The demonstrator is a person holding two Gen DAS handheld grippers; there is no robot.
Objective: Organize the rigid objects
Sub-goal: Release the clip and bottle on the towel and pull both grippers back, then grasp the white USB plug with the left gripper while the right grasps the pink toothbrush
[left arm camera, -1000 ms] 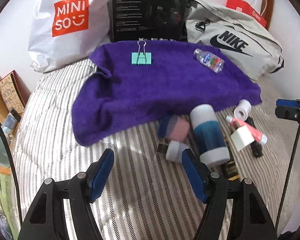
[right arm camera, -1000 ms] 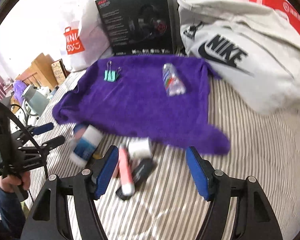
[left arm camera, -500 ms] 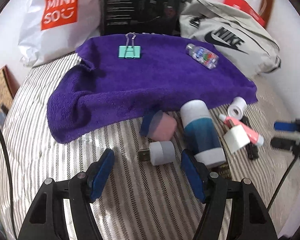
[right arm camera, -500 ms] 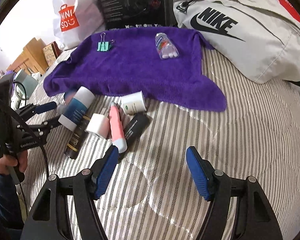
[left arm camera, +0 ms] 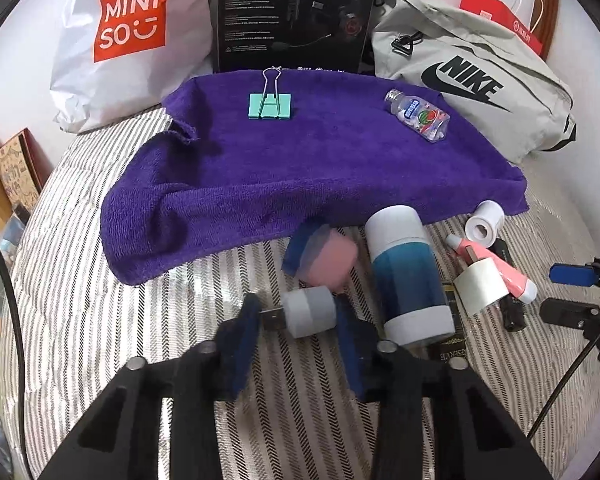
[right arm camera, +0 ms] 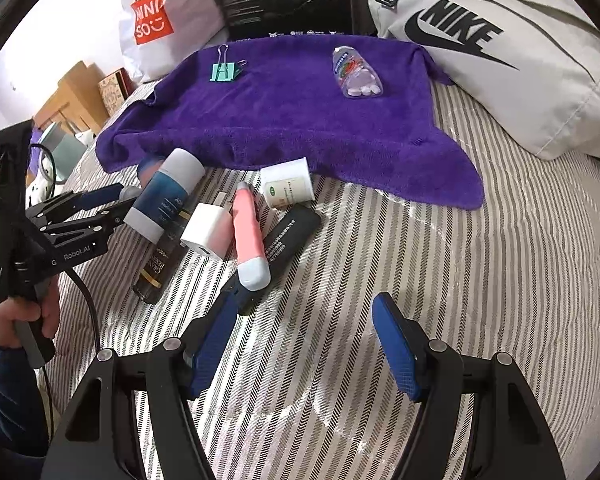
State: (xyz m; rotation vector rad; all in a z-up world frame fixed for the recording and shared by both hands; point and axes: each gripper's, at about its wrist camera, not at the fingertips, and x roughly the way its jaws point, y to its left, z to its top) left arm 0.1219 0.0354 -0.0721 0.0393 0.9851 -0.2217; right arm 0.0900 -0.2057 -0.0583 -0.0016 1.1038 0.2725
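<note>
Closing now: left gripper [left arm camera: 296,322], its blue pads coming in on either side of the USB plug [left arm camera: 306,312], which lies on the striped bed [left arm camera: 100,320]; motion blur hides whether the pads touch it yet.
Left fingers: the one on the plug's body side [left arm camera: 350,344] looks right against it, the other [left arm camera: 244,340] sits by the metal connector (too smeared to call a firm pinch).
Right gripper [right arm camera: 300,344]: spread wide, nothing between its pads, hanging just above bare bedding.
Right fingers: the left pad [right arm camera: 212,344] sits just beside the near end of the black stick [right arm camera: 288,236].
Hand [right arm camera: 16,320]: a sleeved hand grips the left tool's handle, seen from the right camera.
Pile: blue bottle [left arm camera: 406,276], pink case [left arm camera: 326,258], white charger [left arm camera: 480,284], pink pen [right arm camera: 250,236], white jar [right arm camera: 288,184], all on the bed at the towel's near edge.
Towel [left arm camera: 300,176]: purple, holding a binder clip [left arm camera: 270,104] and a candy bottle [left arm camera: 420,116], well apart.
Behind: Miniso bag [left arm camera: 132,32], black box [left arm camera: 296,16], Nike bag [left arm camera: 472,88].
</note>
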